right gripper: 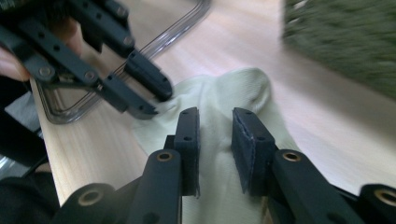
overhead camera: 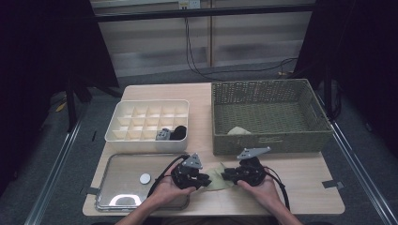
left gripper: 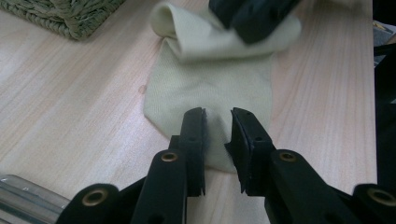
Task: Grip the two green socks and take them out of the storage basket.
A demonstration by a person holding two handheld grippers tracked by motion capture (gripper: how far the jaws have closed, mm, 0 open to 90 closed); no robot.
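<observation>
A pale yellow-green sock [overhead camera: 217,178] lies flat on the wooden table near the front edge, between my two grippers. My left gripper [overhead camera: 207,181] points right at it; in the left gripper view its jaws [left gripper: 218,114] stand slightly apart over the sock [left gripper: 210,88], with no fold pressed between the pads. My right gripper [overhead camera: 225,176] points left from the other side. Its jaws [right gripper: 215,114] are also a little apart above the sock [right gripper: 224,93]. The left gripper's fingertips [right gripper: 149,93] touch the sock's far edge. The right gripper's tips [left gripper: 254,16] rest on a folded end.
A green wicker basket [overhead camera: 270,140] stands at the back right with a pale cloth [overhead camera: 239,131] inside. A white divided box [overhead camera: 141,140] at the back left holds a grey and a black bundle [overhead camera: 171,134]. A clear tray [overhead camera: 122,190] with a white disc [overhead camera: 145,178] lies front left.
</observation>
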